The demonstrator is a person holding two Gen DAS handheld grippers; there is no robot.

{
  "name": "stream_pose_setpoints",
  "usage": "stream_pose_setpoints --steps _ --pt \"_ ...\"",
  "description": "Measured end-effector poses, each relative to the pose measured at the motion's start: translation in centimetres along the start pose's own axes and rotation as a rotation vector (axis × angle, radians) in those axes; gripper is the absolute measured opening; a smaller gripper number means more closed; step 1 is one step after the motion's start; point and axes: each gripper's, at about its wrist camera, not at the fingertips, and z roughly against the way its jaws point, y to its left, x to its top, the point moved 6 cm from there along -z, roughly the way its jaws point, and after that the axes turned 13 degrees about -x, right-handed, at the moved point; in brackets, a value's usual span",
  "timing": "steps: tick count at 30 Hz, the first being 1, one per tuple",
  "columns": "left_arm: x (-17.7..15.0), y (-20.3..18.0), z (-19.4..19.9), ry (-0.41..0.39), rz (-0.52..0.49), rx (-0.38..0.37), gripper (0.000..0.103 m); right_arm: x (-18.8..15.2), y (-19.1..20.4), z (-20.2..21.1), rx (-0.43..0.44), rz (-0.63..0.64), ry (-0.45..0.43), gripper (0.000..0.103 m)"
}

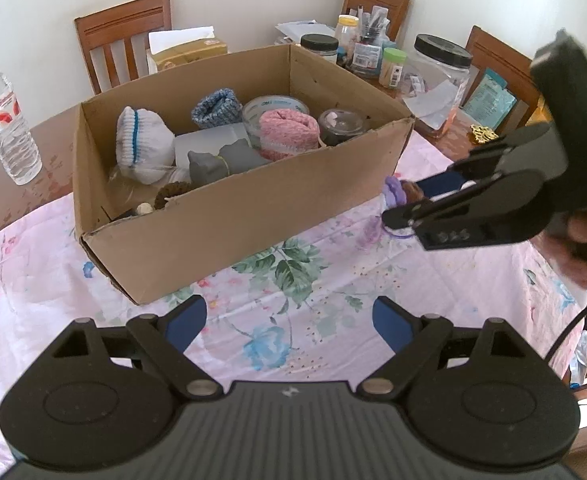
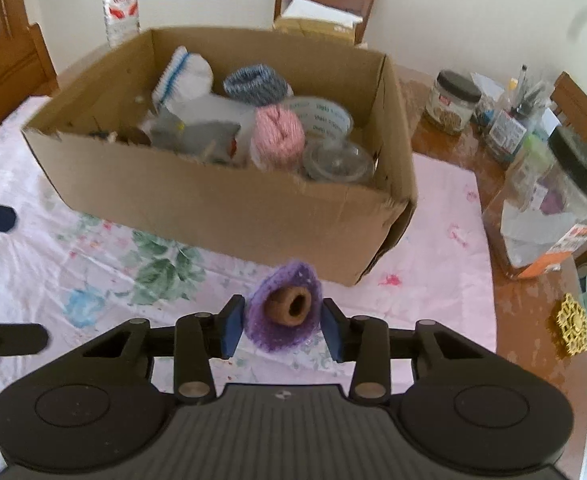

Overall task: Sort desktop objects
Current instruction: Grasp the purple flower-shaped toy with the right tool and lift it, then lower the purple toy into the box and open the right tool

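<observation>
Pinching a purple knitted roll (image 2: pixel 283 314) with a brown core, the right gripper (image 2: pixel 281 326) has it squeezed between both blue pads, raised above the floral tablecloth (image 2: pixel 93 264) just in front of the cardboard box (image 2: pixel 213 208). Over on the other side, the left gripper (image 1: pixel 289 322) hangs spread wide with nothing between its jaws, near the box's front corner.

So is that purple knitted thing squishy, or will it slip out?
The purple knitted thing looks soft, so it probably squashes in the right tool. Its fuzzy yarn likely grips well. Probably light too.
</observation>
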Motion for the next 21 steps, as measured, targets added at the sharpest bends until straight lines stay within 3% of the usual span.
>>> stream_pose_setpoints --steps 12,21 --pt "0.0 -0.7 0.1 -0.017 -0.006 -0.021 0.090 2.0 -1.4 4.0 0.000 0.028 -0.062 0.042" --pt "-0.2 -0.5 0.4 -0.030 0.006 -0.024 0.090 5.3 -2.0 7.1 -0.017 0.070 -0.150 0.042"
